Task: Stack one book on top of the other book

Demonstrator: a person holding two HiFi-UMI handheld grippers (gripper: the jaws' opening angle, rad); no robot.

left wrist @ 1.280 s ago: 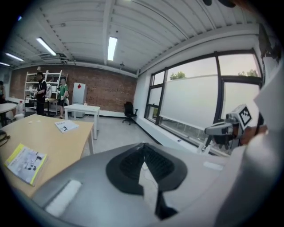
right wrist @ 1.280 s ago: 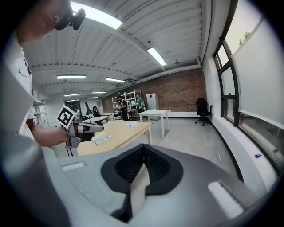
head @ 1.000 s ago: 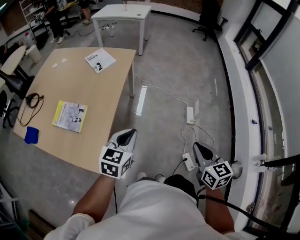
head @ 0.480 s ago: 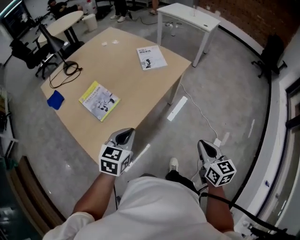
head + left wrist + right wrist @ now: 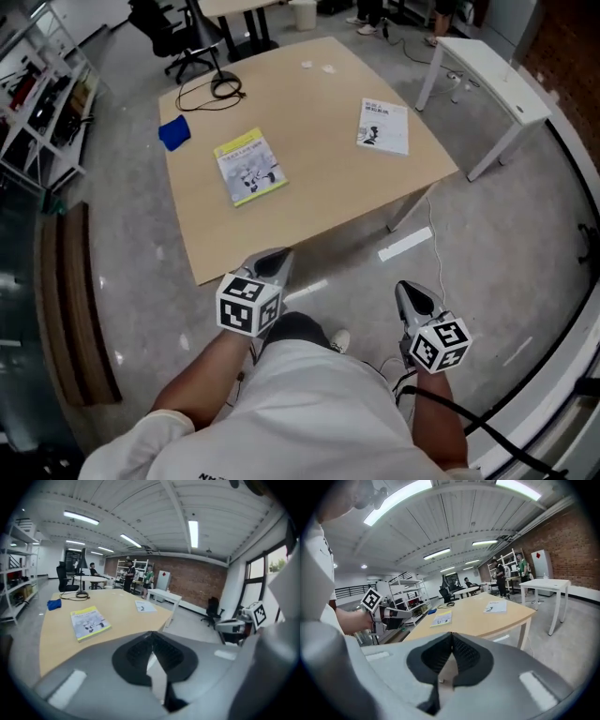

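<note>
A yellow-edged book [image 5: 249, 167] lies on the wooden table [image 5: 309, 206], toward its left half; it also shows as the yellow-edged book [image 5: 90, 622] and the yellow-edged book [image 5: 442, 618] in the gripper views. A white book [image 5: 383, 126] lies near the table's right corner, seen too as the white book [image 5: 145, 606] and the white book [image 5: 495, 606]. My left gripper [image 5: 275, 262] is shut and empty, just off the table's near edge. My right gripper [image 5: 409, 294] is shut and empty over the floor, right of the table. Both point toward the table.
A blue cloth [image 5: 174, 133] and a black cable [image 5: 221, 88] lie on the table's far left. A white side table [image 5: 497, 80] stands at the right. Shelving [image 5: 37, 103] lines the left; a black chair [image 5: 178, 33] and people [image 5: 129, 573] are beyond.
The view has swung round: the table now lies straight ahead instead of off to the left. Both grippers have turned with it and face the table, still shut.
</note>
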